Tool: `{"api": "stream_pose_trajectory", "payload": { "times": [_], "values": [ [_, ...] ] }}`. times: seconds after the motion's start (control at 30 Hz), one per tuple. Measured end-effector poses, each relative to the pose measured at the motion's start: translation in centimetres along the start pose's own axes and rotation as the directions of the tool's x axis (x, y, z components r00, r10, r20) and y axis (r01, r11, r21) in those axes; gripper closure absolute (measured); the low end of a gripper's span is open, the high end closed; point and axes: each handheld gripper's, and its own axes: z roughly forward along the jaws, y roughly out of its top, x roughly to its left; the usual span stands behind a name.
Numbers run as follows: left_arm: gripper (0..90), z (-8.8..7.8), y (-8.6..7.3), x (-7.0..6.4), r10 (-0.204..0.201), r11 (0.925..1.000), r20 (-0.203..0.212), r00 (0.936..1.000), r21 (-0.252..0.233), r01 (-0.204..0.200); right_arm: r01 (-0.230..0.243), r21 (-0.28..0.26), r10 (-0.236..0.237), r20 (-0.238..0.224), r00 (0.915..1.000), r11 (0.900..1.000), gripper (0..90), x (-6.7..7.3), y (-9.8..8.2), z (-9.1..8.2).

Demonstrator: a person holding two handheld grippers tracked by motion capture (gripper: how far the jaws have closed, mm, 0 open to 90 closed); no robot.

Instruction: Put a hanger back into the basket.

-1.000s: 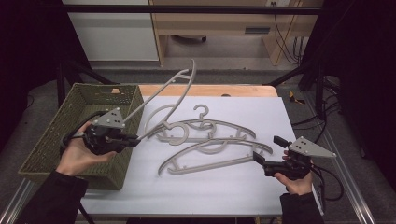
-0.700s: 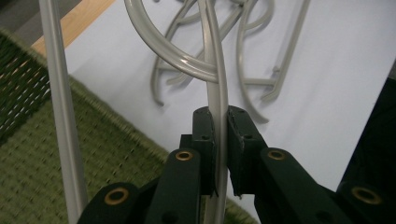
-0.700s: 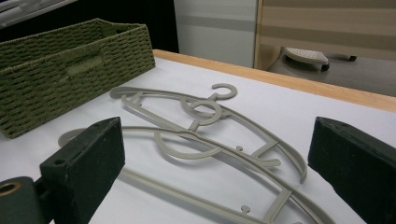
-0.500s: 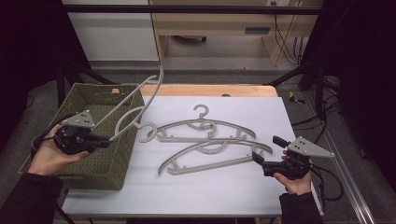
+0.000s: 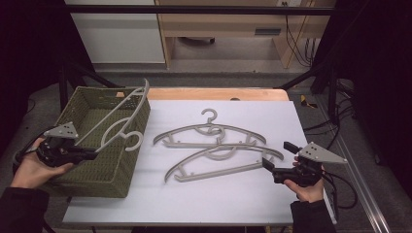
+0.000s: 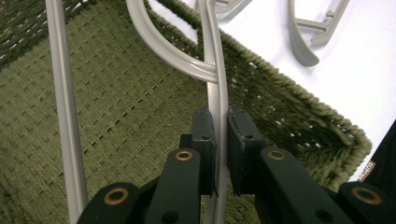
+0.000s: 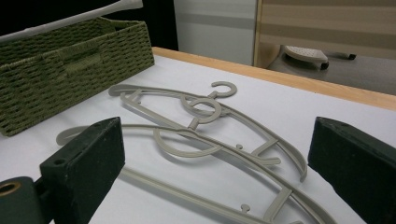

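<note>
Hanger (image 5: 114, 121) clamped by its thin bar in the left tongs (image 6: 220, 140), tilted up over the green woven basket (image 5: 104, 172), hook hanging near the rim — angled, I'd say, to drop inside. Right tongs (image 5: 266, 165) wide apart, empty, resting low beside two more hangers (image 5: 214, 145) overlapping on the white bench (image 5: 194, 204). Dark room; wooden furniture and cables behind.

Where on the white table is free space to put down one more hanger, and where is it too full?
Free: the near strip of the white table between the green basket and the right gripper, and the far right corner. Crowded: the middle, where two grey hangers overlap.
</note>
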Motion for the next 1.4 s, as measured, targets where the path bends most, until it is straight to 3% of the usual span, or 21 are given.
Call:
{"api": "stream_pose_trajectory", "payload": {
  "times": [0.4,0.63,0.77,1.03,1.3,1.4],
  "values": [
    [82.0,0.3,-1.2,1.6,-0.041,0.999,-0.003,0.9992,0.017,0.041,0.001,-0.003,-0.001,0.0,1.0,1.0,3.9,0.0,0.0,-0.1],
    [81.9,0.2,-1.8,2.0,-0.053,0.9986,-0.011,0.9985,-0.01,0.053,0.0,-0.002,0.0,0.0,1.0,1.0,3.9,0.0,0.0,-0.1],
    [81.8,0.1,-2.2,2.7,-0.071,0.9975,-0.012,0.9974,0.004,0.071,0.002,-0.002,-0.002,0.0,1.0,1.0,3.9,-0.1,0.0,-0.2],
    [81.0,1.8,-3.3,3.2,-0.101,0.9939,-0.01,0.9948,0.043,0.102,0.002,0.001,-0.002,-0.002,1.0,1.0,3.9,0.0,0.0,0.0],
    [79.9,2.7,-3.1,2.9,-0.109,0.9907,-0.063,0.9921,0.075,0.113,0.0,0.001,0.0,0.001,1.0,1.0,3.9,0.0,0.0,0.0],
    [75.1,2.8,-2.8,3.0,-0.124,0.9843,-0.082,0.9889,0.116,0.133,0.0,0.0,0.0,0.0,1.0,1.0,3.9,0.0,0.0,0.0]
  ]
}}
